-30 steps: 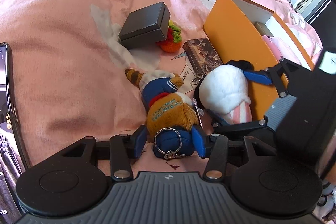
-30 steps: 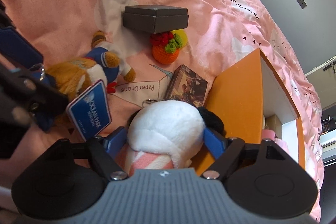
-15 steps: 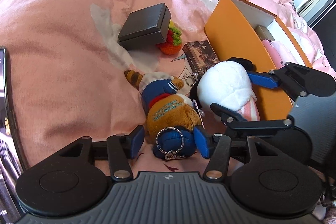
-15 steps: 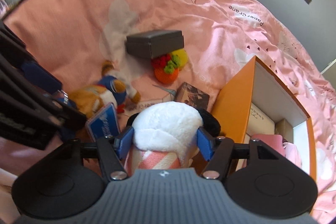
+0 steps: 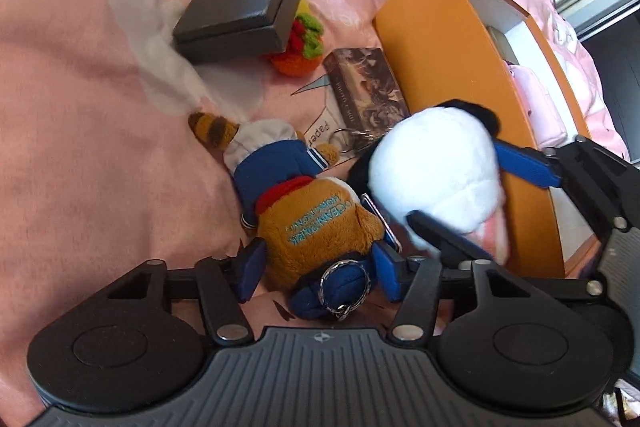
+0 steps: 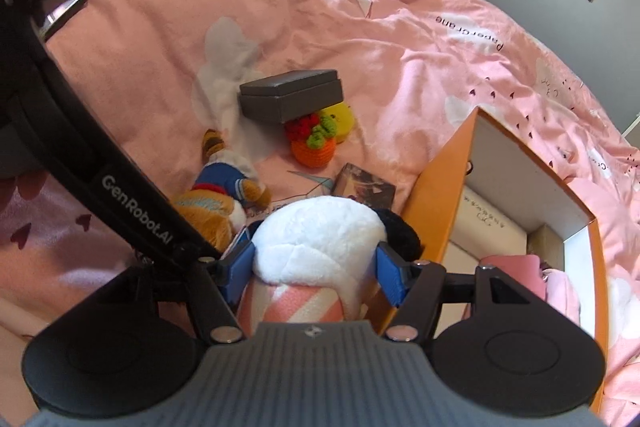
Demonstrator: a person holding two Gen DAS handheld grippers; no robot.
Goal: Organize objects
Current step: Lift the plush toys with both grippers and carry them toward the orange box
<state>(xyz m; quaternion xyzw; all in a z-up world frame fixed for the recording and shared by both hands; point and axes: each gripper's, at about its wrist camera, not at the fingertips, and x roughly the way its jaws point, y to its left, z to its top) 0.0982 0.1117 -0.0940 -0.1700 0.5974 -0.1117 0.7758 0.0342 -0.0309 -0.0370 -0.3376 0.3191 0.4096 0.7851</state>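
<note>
A brown plush animal (image 5: 316,227) in blue sailor clothes lies on the pink bedspread, its blue cap and key ring (image 5: 344,291) nearest me. My left gripper (image 5: 318,267) is open, and its blue pads flank the plush's head and brush the fur. A white plush (image 6: 320,231) with black ears and a pink-striped part is clamped in my right gripper (image 6: 316,267), raised just beside the orange box (image 6: 444,195). From the left wrist the same white plush (image 5: 436,175) shows against the orange box wall (image 5: 440,39).
A black lidded box (image 5: 240,11) leans on an orange crochet toy (image 5: 300,59). A dark printed card box (image 5: 364,83) lies flat beside the orange box, which holds pink cloth and small cartons. The left gripper's black body (image 6: 132,203) crosses the right wrist view.
The right gripper closed on the white plush and lifted it toward the orange box. The left gripper slid forward and down, from the blue cap to the brown head, jaws slightly wider.
</note>
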